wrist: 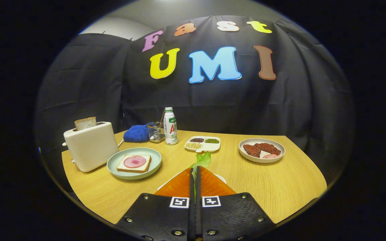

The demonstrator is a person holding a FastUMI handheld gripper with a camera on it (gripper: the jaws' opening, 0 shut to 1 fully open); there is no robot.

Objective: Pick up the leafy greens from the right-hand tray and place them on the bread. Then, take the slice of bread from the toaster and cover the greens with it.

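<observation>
You are working over a wood-grain table. Resting directly on it, from the left: a toaster; a pale green plate just beside the toaster; a blue cloth, a small metal rack and a bottle along the far edge; a divided tray at centre; a round plate well apart to the right.

2 bread slices, 2 plates, 1 toaster, 1 bottle, 1 greens leaf.
</observation>
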